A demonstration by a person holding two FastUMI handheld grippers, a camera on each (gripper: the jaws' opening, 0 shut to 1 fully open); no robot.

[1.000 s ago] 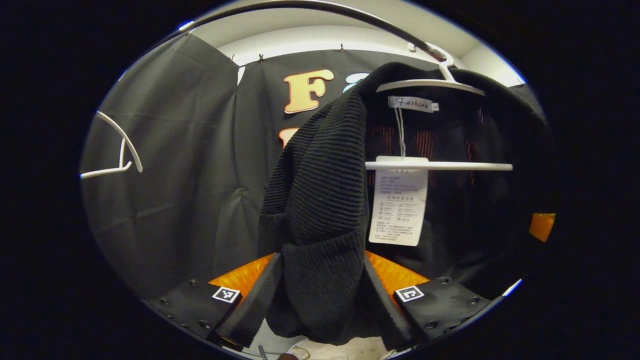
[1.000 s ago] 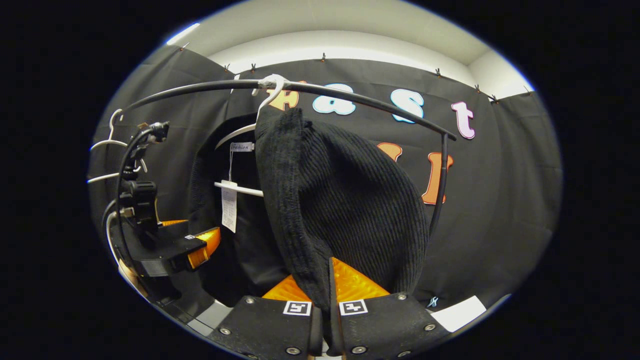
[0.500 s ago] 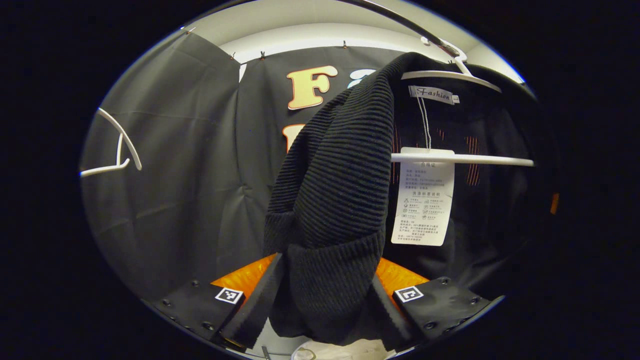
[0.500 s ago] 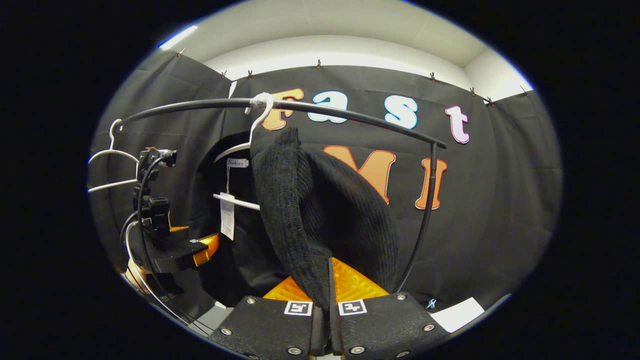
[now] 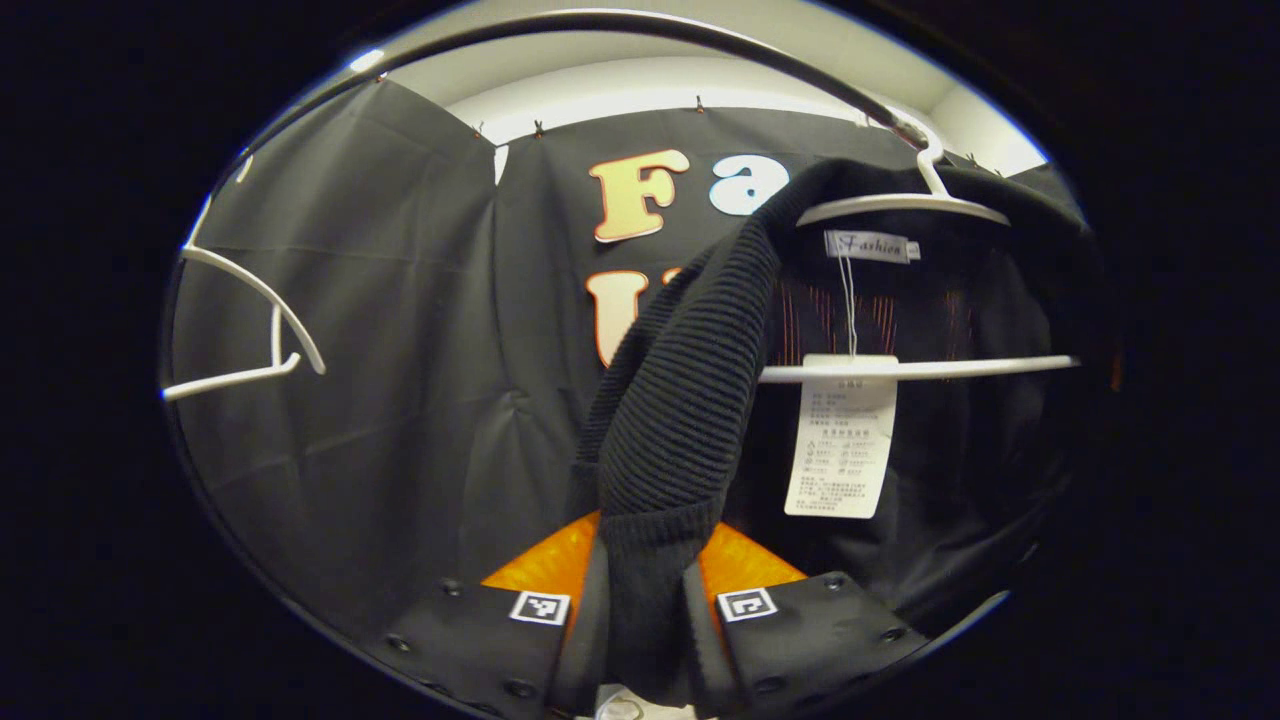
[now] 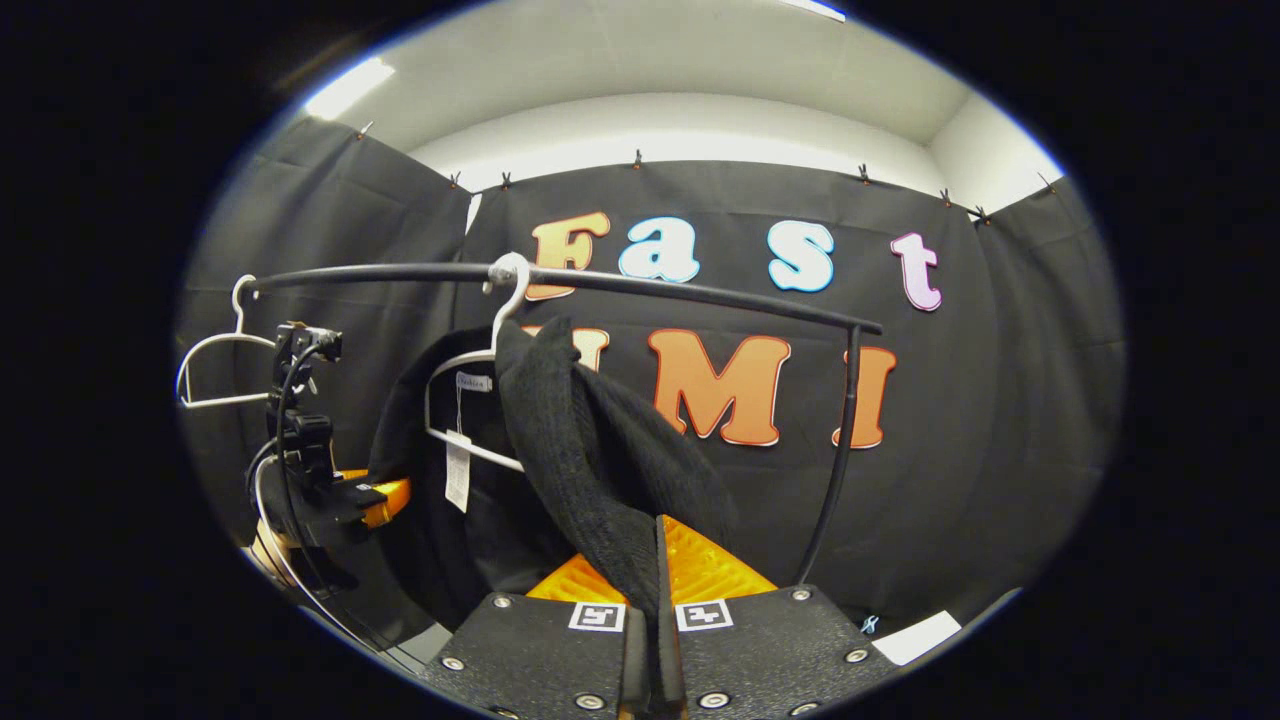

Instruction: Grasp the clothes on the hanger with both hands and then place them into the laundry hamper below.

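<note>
Left gripper view: paper tag [image 5: 840, 450] legible | right gripper view: rail [image 6: 640, 285], spare hanger [image 6: 215, 370] | sweater [image 6: 590, 470] slants down off hanger [image 5: 905, 205] | left gripper [image 5: 640, 600], right gripper [image 6: 650, 600] both pinching sweater

The left gripper [image 5: 640, 600] has matte black finger mounts studded with round screws, each carrying a small square black-and-white marker; the right gripper [image 6: 655, 625] is built alike; in the right gripper view, black cables loop above the left gripper's body.

The left gripper view looks up from very close under the black sweater [image 5: 680, 400] on its white hanger [image 5: 900, 205]. The right gripper view sits farther back, facing the rail [image 6: 600, 280]. Both see that sweater, hanger and rail.
</note>
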